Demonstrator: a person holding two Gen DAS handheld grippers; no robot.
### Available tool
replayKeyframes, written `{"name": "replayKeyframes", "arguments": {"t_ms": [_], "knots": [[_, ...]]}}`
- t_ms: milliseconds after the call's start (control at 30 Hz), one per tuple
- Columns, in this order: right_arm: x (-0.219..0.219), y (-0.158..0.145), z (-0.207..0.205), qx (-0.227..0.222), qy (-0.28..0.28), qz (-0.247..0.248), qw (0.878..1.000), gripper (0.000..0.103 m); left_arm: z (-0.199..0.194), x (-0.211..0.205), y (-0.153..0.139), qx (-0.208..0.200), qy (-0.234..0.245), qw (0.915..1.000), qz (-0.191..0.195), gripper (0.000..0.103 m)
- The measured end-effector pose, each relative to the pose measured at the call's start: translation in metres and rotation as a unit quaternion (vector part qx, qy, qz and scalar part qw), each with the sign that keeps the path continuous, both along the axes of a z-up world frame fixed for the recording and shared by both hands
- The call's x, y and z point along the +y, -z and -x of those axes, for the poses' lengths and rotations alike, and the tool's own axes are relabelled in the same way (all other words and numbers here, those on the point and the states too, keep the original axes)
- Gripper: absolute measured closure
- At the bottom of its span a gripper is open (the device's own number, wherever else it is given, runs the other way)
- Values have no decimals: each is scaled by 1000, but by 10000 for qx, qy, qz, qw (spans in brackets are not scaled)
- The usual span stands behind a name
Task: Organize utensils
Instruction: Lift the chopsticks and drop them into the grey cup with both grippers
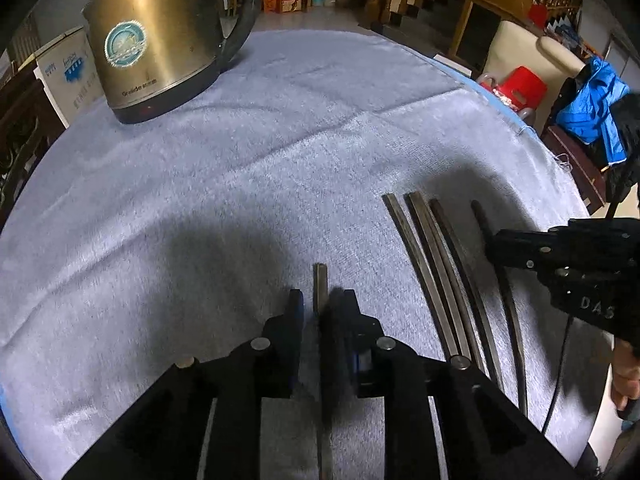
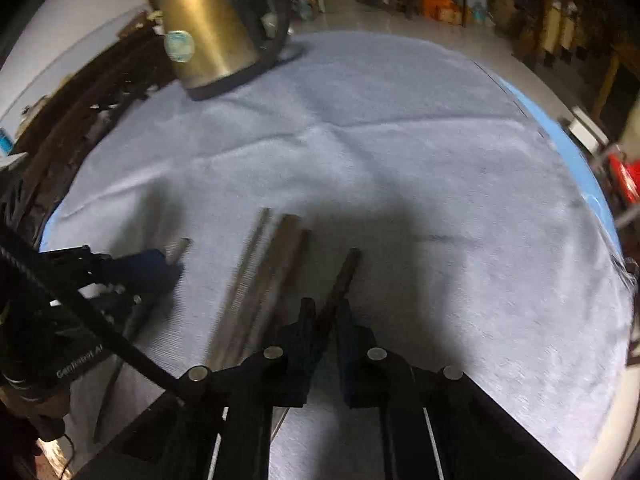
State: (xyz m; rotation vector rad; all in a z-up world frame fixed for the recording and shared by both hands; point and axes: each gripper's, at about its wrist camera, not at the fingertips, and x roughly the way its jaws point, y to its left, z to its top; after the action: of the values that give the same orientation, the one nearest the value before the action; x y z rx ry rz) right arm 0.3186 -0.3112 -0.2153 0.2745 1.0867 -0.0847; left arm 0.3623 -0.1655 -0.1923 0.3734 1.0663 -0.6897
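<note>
Several dark chopsticks lie on a grey-blue towel [image 1: 280, 152]. In the left wrist view my left gripper [image 1: 322, 304] straddles one chopstick [image 1: 320, 288], its fingers close around it with a narrow gap. Three chopsticks [image 1: 436, 280] lie side by side to the right, and a further one [image 1: 508, 304] runs under my right gripper [image 1: 490, 246]. In the right wrist view my right gripper [image 2: 326, 312] is closed on a dark chopstick [image 2: 344, 276], which sits slanted between the fingers. The other chopsticks [image 2: 264, 280] lie to its left, with the left gripper [image 2: 172, 268] beyond.
A brass-coloured electric kettle [image 1: 160, 40] stands at the towel's far left; it also shows in the right wrist view [image 2: 212, 28]. The table's right edge drops off to a red stool [image 1: 520, 88] and a chair with a blue jacket [image 1: 592, 112]. A black cable [image 2: 100, 320] crosses the lower left.
</note>
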Motion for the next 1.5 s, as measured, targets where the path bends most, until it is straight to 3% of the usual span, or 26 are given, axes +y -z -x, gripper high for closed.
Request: {"name": "replayKeyframes", "arguments": {"t_ms": [100, 167, 233, 333, 433, 500, 633, 767, 867, 1067, 1200, 1500], "knots": [[-7, 0, -8, 352, 224, -204, 9989, 90, -2, -4, 0, 4, -6, 10000, -83, 86], [-3, -2, -20, 556, 317, -129, 9979, 87, -4, -2, 0, 21, -81, 9999, -97, 96], [4, -3, -26, 596, 314, 101, 9977, 86, -6, 1, 0, 91, -127, 9999, -17, 98], [10, -5, -27, 477, 204, 231, 9984, 92, -1, 7, 0, -39, -197, 9998, -22, 98], [1, -7, -15, 278, 284, -68, 9992, 93, 8, 23, -12, -238, -389, 9987, 217, 98], [-4, -15, -1, -37, 243, -327, 9992, 94, 17, 35, -30, -374, -506, 9968, 486, 98], [-2, -55, 40, -925, 111, -393, 9949, 95, 44, 59, -81, -884, -631, 9883, 1070, 98], [13, -93, 78, -1710, -51, -310, 9848, 96, 85, 88, -135, -1489, -830, 9710, 1675, 98], [31, -119, 115, -2312, -109, -107, 9728, 96, 120, 109, -158, -1913, -1017, 9565, 1954, 98], [54, -149, 187, -3118, -25, 76, 9501, 96, 185, 142, -174, -2529, -1493, 9301, 2205, 98], [66, -166, 227, -3616, 68, 302, 9318, 96, 212, 161, -184, -2726, -1810, 9111, 2505, 98], [91, -206, 283, -4377, 159, 488, 8976, 96, 263, 183, -230, -3265, -2031, 8699, 3088, 98]]}}
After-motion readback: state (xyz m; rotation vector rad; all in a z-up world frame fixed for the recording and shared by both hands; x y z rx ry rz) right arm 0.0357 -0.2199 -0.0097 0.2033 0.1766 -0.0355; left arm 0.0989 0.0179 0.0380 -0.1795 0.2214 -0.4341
